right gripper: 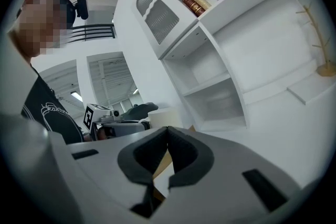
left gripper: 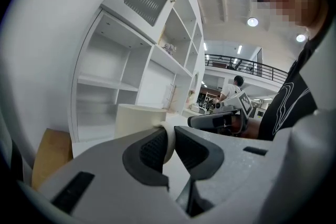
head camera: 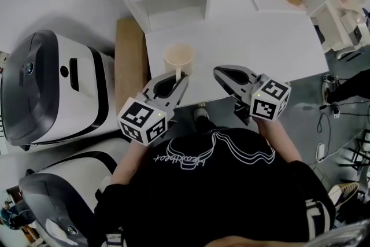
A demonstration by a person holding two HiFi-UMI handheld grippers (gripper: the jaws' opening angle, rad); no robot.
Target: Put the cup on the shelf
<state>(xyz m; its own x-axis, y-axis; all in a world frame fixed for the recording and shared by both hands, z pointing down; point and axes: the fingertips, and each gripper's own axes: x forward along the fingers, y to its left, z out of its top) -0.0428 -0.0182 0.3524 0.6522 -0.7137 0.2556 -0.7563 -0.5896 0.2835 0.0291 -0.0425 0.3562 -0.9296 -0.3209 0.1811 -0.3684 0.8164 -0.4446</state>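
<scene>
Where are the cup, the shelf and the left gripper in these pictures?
cup (head camera: 179, 56): head view, on its open inside.
shelf (head camera: 173, 4): head view, on a bare board.
left gripper (left gripper: 169, 135): left gripper view, midway between its fingers, where they clamp the cup's handle.

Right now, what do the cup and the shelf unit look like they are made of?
The cup is cream, opaque and matte with a rounded handle: likely ceramic, possibly plastic. The shelf unit is flat white boards with a smooth, even, low-sheen coat: probably painted or laminated wood board.
</scene>
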